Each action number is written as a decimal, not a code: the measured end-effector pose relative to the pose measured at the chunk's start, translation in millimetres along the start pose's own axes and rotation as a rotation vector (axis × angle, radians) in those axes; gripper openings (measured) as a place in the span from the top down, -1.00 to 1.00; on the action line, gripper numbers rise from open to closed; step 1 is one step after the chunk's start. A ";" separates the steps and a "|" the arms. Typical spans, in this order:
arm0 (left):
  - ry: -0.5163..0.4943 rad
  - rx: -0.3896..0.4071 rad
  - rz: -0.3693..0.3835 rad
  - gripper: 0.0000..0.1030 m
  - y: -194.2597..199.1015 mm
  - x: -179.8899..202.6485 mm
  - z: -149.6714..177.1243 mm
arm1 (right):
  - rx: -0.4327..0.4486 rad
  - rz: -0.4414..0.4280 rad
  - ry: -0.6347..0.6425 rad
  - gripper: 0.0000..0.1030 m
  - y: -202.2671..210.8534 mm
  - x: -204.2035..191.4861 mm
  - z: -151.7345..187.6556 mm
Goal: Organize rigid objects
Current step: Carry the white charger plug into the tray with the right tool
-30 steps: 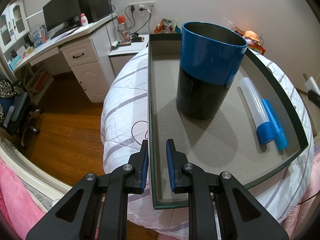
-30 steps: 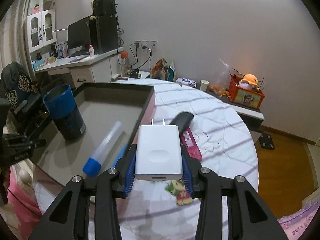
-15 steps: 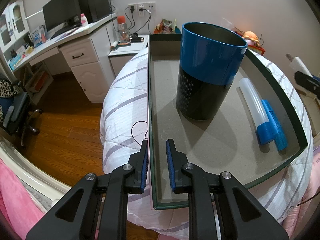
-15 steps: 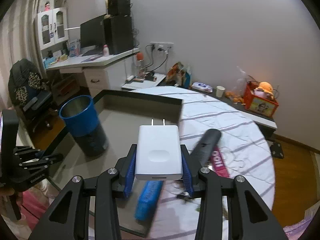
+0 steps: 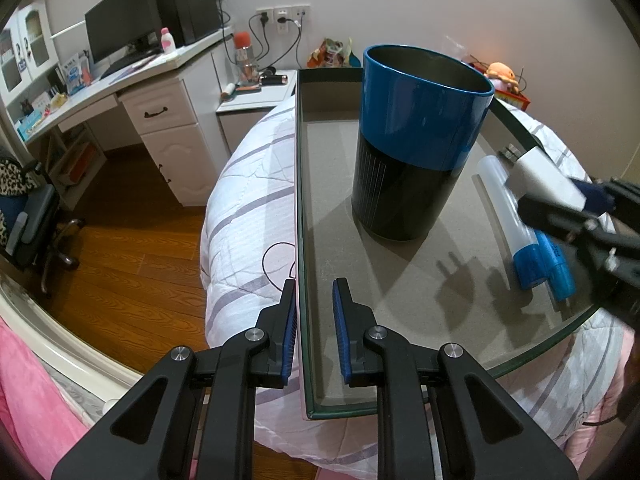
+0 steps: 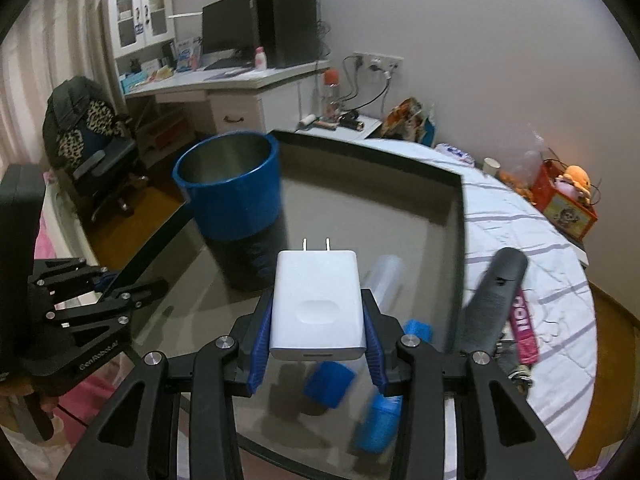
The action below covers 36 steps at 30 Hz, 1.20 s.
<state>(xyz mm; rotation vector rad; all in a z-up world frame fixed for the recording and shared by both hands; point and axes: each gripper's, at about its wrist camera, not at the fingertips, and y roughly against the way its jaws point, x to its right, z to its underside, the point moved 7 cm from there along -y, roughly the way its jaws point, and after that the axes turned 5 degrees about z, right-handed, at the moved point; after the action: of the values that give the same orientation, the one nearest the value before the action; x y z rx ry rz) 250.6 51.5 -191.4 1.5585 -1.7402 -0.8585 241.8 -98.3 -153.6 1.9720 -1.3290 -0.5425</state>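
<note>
A white wall charger [image 6: 318, 308], prongs pointing away, sits between the blue pads of my right gripper [image 6: 318, 312], which is shut on it above the dark tray [image 6: 360, 208]. The left wrist view shows the charger [image 5: 544, 176] and right gripper [image 5: 580, 208] entering from the right, over a clear tube with a blue cap [image 5: 508, 216] and a blue marker [image 5: 558, 268]. A tall blue-and-black cup [image 5: 416, 148] stands upright in the tray [image 5: 400, 320]. My left gripper [image 5: 316, 296] is shut on the tray's left wall near its front corner.
A black remote [image 6: 492, 304] and a pink tag [image 6: 524, 320] lie on the white striped cover [image 6: 532, 240] right of the tray. A white desk [image 5: 160, 92] and an office chair [image 5: 28, 216] stand on the wood floor to the left. A red toy box [image 6: 568, 204] sits at the far right.
My right gripper has carried the charger leftward from above the cover to above the tray, and now shows at the right edge of the left wrist view. The left gripper has not moved.
</note>
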 end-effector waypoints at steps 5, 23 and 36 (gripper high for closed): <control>0.000 0.000 0.000 0.69 0.0 -0.1 0.0 | -0.045 -0.021 0.020 0.20 -14.0 -14.6 7.0; 0.001 0.000 0.000 0.68 -0.3 -0.1 0.1 | -0.116 -0.011 0.037 0.19 -36.1 -26.1 13.4; -0.001 -0.001 -0.005 0.68 0.0 0.8 -0.7 | -0.095 -0.010 0.031 0.17 -28.0 -24.7 15.6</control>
<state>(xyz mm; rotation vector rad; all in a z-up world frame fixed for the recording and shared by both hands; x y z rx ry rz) 251.1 50.6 -191.0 1.5630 -1.7369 -0.8632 239.6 -73.7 -185.6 1.9031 -1.2526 -0.5673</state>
